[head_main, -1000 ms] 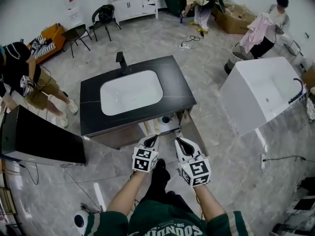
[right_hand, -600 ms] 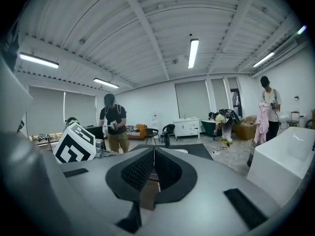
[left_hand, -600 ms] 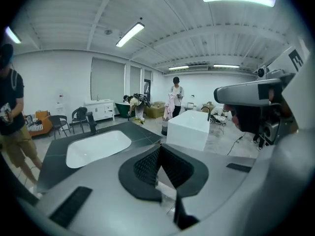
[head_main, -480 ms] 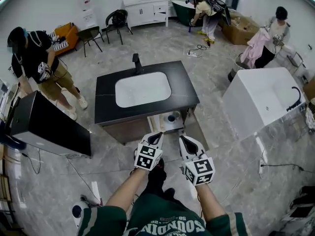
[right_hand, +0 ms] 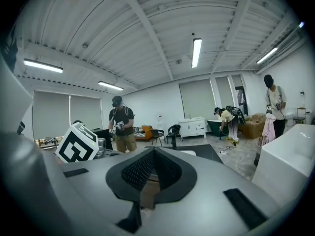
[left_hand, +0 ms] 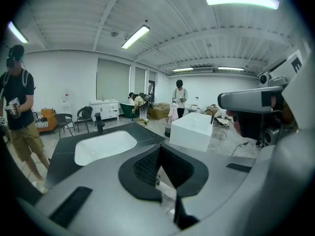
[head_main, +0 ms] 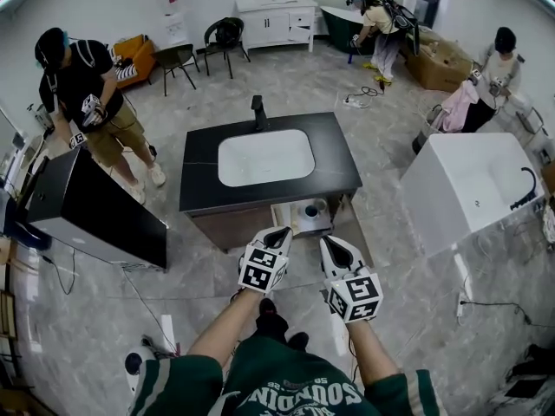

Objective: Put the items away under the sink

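Observation:
A black vanity top (head_main: 338, 167) with a white basin (head_main: 264, 157) and a black tap (head_main: 258, 109) stands in front of me. Below its front right, the cabinet under the sink is open, and a white round container (head_main: 312, 209) shows inside. My left gripper (head_main: 279, 231) and right gripper (head_main: 328, 242) hang side by side in front of that opening, apart from it. Both are shut and empty. In the left gripper view the left gripper (left_hand: 158, 149) points over the basin (left_hand: 105, 146). The right gripper (right_hand: 153, 151) is also closed in its own view.
A black cabinet (head_main: 95, 211) lies on the floor at the left, with a person (head_main: 87, 85) standing beside it. A white bathtub (head_main: 473, 189) stands at the right. Other people, chairs and a white vanity (head_main: 277, 11) are at the back. Cables lie on the floor.
Both grippers have lifted and drawn back from the open cabinet, still shut. The vanity now sits farther from me. The person at the left has come further into view.

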Motion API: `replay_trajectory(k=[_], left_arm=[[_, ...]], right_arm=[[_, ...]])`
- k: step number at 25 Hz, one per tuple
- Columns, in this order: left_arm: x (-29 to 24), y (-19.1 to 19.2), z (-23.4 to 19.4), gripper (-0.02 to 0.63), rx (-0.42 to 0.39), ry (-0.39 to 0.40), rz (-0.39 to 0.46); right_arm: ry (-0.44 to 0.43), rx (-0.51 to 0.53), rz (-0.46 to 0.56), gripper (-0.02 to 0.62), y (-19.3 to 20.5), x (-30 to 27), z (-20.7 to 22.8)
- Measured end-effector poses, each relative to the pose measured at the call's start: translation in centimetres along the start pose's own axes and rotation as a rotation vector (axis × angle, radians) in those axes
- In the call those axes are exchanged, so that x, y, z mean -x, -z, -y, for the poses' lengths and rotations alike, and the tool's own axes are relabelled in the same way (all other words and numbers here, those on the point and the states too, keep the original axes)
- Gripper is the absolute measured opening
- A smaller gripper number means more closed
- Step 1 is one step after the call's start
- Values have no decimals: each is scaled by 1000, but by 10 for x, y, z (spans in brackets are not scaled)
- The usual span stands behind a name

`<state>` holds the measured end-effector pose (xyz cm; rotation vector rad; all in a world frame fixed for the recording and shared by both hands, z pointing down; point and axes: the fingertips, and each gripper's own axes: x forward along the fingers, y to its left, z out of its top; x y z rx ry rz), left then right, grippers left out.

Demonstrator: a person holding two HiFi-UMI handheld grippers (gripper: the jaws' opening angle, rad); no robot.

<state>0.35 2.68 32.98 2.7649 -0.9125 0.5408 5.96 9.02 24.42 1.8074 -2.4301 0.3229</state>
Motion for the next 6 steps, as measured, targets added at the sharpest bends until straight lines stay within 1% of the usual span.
replay_trajectory(k=[6], left_arm=[[-4, 0, -8, 11, 15, -7, -5]], right_arm=[[-8, 11, 6, 41, -2, -8, 1]])
